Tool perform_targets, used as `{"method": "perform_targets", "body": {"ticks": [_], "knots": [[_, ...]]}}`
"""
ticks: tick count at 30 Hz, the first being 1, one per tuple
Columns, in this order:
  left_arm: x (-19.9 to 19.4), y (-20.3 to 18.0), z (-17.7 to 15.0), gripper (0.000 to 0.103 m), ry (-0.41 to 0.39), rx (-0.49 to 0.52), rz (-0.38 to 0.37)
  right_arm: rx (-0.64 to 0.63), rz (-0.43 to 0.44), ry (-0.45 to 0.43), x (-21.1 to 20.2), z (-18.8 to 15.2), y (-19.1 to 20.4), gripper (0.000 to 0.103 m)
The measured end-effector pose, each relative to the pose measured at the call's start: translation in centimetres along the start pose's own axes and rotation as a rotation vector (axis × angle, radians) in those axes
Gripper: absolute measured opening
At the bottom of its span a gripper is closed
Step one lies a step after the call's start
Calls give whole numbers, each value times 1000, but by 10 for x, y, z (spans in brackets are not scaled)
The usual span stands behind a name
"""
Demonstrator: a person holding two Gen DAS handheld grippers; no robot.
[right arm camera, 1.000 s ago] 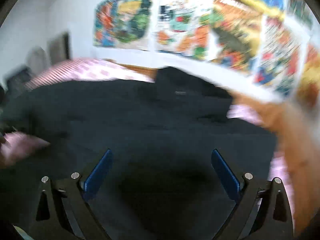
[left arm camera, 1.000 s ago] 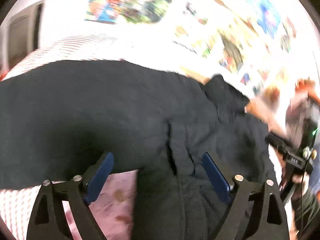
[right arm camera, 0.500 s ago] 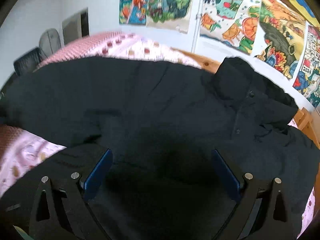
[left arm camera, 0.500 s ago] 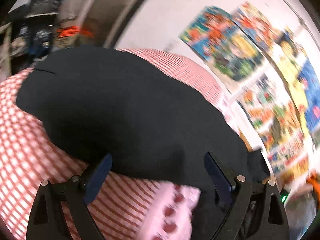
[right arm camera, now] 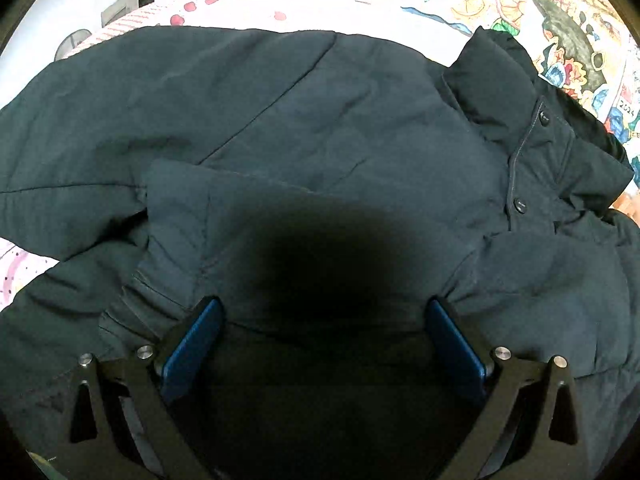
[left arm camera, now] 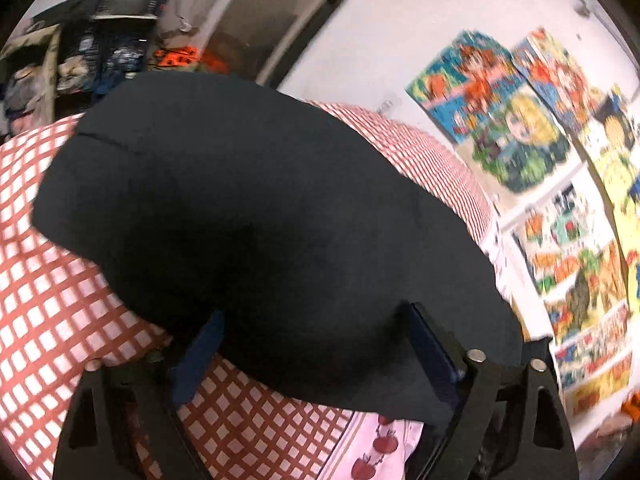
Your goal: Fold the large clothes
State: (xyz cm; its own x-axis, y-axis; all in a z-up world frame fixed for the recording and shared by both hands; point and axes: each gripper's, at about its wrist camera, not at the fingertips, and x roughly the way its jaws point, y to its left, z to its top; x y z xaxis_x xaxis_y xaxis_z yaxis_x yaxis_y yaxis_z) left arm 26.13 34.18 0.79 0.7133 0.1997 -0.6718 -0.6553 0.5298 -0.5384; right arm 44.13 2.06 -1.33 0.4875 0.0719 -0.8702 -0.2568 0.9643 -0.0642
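Observation:
A large black padded jacket (right arm camera: 360, 128) lies spread on the bed, its collar (right arm camera: 496, 80) and snap buttons at the upper right. My right gripper (right arm camera: 324, 344) hovers close over the jacket's front, near a gathered cuff (right arm camera: 160, 280); it stands open with cloth below it and nothing pinched. In the left wrist view a rounded black part of the jacket (left arm camera: 256, 208) rests on the red checked bedding (left arm camera: 44, 312). My left gripper (left arm camera: 316, 344) straddles its near edge. Its jaws are closing with the black cloth between them, and the pads (left arm camera: 200, 352) do not visibly press it.
Colourful posters (left arm camera: 516, 128) cover the wall beside the bed. A door (left arm camera: 272, 28) and cluttered shelves (left arm camera: 80, 56) stand beyond the far end. Pink printed sheet (left arm camera: 376, 452) shows at the jacket's near edge and also at the left (right arm camera: 12, 272).
The left view rolled and swung from the jacket's body to its far end over the checked bedding. The right gripper sank closer to the jacket's front. The left jaws narrowed slightly.

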Motion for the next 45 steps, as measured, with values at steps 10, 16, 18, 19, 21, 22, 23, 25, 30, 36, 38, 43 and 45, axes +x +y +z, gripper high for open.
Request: {"method": "perform_targets", "body": {"ticks": [10,16,18,19,21,22,23,25,30,36,38,43,45], "knots": [[-22,-25,8,13,-140,95,23,64,28,-39,-46,-19,-7,100],[-71,-93,10,11,-300,338,-123,142,24,-75,-81,-36,-33,100],[-86,-123,6,11,-330,439,-178,158,6,-95,-92,-39,-52,100],[-93,-137,2,11,-343,480,-202,171,-8,-107,-98,-44,-61,100],[-110,-174,-12,11,-368,569,-268,200,-28,-121,-109,-49,-78,100],[-116,-189,-19,11,-374,606,-298,218,-37,-127,-114,-54,-87,100],[-120,-201,-23,11,-375,629,-318,235,-47,-133,-118,-58,-98,100],[-130,-237,-45,11,-371,723,-387,266,-71,-140,-122,-66,-119,101],[-133,-298,-110,11,-272,905,-538,296,-166,-175,-132,-83,-174,101],[-96,-342,-200,11,56,1107,-666,454,-223,-189,-143,-106,-236,101],[-81,-343,-217,11,170,1116,-720,444,-262,-173,-137,-114,-244,101],[-52,-336,-248,11,285,1157,-747,415,-298,-70,-108,-131,-256,101],[-43,-333,-254,12,335,1167,-725,444,-279,-67,-108,-136,-260,101]]}}
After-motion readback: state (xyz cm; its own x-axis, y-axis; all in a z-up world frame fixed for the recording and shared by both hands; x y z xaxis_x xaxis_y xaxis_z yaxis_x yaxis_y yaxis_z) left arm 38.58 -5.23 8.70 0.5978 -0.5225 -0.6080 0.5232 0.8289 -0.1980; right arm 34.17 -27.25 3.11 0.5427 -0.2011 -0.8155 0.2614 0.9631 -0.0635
